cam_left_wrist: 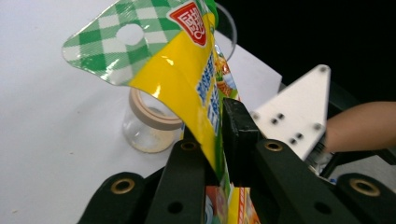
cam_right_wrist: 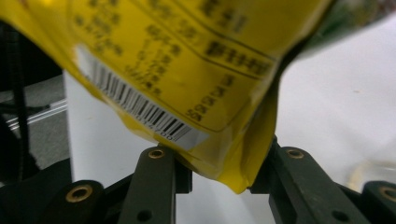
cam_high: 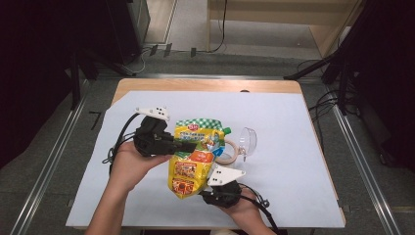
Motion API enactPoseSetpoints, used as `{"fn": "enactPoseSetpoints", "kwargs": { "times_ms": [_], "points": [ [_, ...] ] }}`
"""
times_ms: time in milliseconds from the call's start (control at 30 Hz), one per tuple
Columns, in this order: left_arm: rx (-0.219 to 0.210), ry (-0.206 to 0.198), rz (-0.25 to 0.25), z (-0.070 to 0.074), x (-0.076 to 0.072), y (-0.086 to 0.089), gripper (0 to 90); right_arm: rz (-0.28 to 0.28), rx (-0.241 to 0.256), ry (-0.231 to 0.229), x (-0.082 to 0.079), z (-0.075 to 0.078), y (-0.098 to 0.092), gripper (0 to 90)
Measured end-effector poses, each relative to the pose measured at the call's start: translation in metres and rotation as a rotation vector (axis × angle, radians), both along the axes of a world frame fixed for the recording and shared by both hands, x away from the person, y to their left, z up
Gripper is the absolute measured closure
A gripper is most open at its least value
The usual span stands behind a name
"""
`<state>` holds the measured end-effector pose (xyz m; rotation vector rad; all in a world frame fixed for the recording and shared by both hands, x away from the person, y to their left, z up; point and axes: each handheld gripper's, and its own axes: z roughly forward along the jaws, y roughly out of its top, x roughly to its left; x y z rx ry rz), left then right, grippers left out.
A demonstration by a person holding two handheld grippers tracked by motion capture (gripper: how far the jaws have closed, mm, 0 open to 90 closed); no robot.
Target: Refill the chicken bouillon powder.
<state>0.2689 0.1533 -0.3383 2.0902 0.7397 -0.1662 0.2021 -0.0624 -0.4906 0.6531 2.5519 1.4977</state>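
Observation:
A yellow pouch (cam_high: 193,161) with a green checked top is held above the table's middle. My left gripper (cam_high: 192,145) comes in from the left and is shut on the pouch's upper part. In the left gripper view the pouch (cam_left_wrist: 187,60) is pinched between the two black jaws of the left gripper (cam_left_wrist: 219,140). My right gripper (cam_high: 204,192) is at the pouch's lower end. In the right gripper view the barcode corner of the pouch (cam_right_wrist: 187,60) fills the gap of the right gripper (cam_right_wrist: 219,175) and touches both jaws.
A tape roll (cam_high: 230,155) lies just right of the pouch, with a clear glass cup (cam_high: 248,141) beside it. The tape roll (cam_left_wrist: 149,126) also appears behind the pouch. A white sheet (cam_high: 288,117) covers the wooden table.

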Motion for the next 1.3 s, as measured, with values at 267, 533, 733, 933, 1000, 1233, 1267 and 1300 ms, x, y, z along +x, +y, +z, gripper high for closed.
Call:
{"fn": "enactPoseSetpoints", "kwargs": {
  "times_ms": [267,533,733,933,1000,1233,1267,1300],
  "points": [
    [0.018,0.023,0.047,-0.007,0.001,-0.013,77.5,0.052,0.0,0.011,-0.01,0.005,0.01,72.5],
    [0.047,0.007,0.094,-0.011,0.0,-0.026,73.4,0.082,0.031,0.045,-0.013,0.011,0.014,72.7],
    [0.064,0.016,0.117,-0.011,0.002,-0.029,71.6,0.108,0.052,0.055,-0.013,0.019,0.021,71.0],
    [0.074,0.056,0.124,-0.015,0.007,-0.036,67.2,0.136,0.08,0.081,-0.014,0.027,0.029,68.7],
    [0.066,0.084,0.121,-0.015,0.012,-0.039,66.1,0.148,0.085,0.071,-0.013,0.031,0.033,67.4],
    [0.09,0.147,0.118,-0.007,0.026,-0.041,64.3,0.165,0.112,0.077,-0.002,0.041,0.039,66.8],
    [0.084,0.153,0.12,-0.006,0.029,-0.04,64.2,0.168,0.114,0.086,0.0,0.042,0.039,66.6],
    [0.073,0.163,0.124,-0.005,0.034,-0.04,64.1,0.169,0.113,0.088,0.002,0.043,0.039,66.1]
  ]
}}
